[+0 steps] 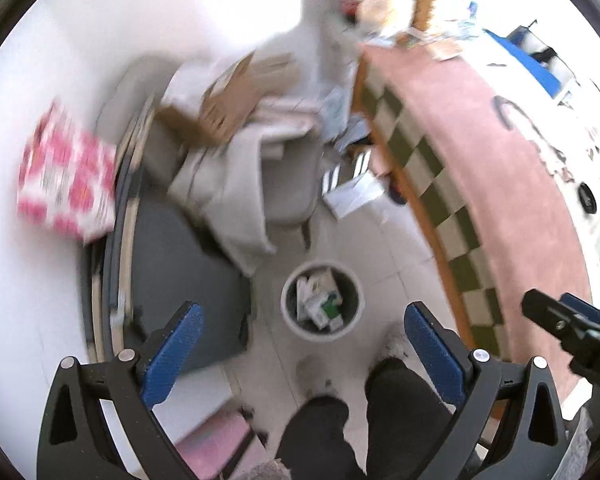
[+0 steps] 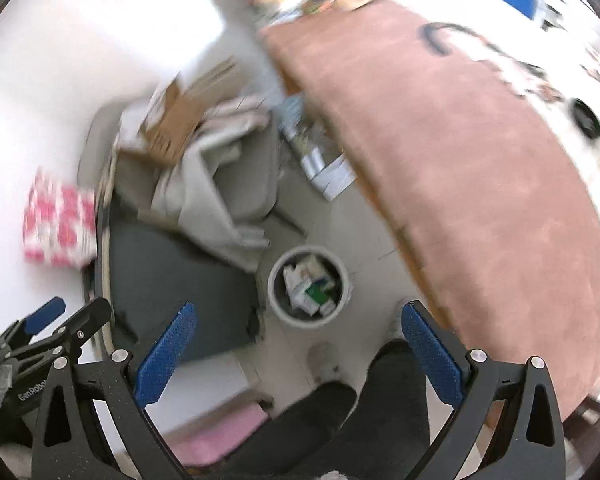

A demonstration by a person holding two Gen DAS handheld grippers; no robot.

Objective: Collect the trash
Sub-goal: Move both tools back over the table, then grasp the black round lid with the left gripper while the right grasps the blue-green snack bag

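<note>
A round grey waste bin (image 1: 290,320) stands on the tiled floor below me, holding several crumpled papers and cartons (image 1: 318,298). It also shows in the right wrist view (image 2: 276,308) with the same trash (image 2: 306,284). My left gripper (image 1: 302,340) is open and empty, high above the bin. My right gripper (image 2: 296,340) is open and empty too, also above the bin. Each gripper shows at the edge of the other's view: the right one in the left wrist view (image 1: 556,312), the left one in the right wrist view (image 2: 76,308).
A table with a pink cloth (image 1: 480,152) runs along the right, with items on it. A grey chair piled with cardboard and cloth (image 1: 236,140) stands beyond the bin. A dark mat (image 1: 172,264) lies at left. The person's legs (image 1: 380,420) are below.
</note>
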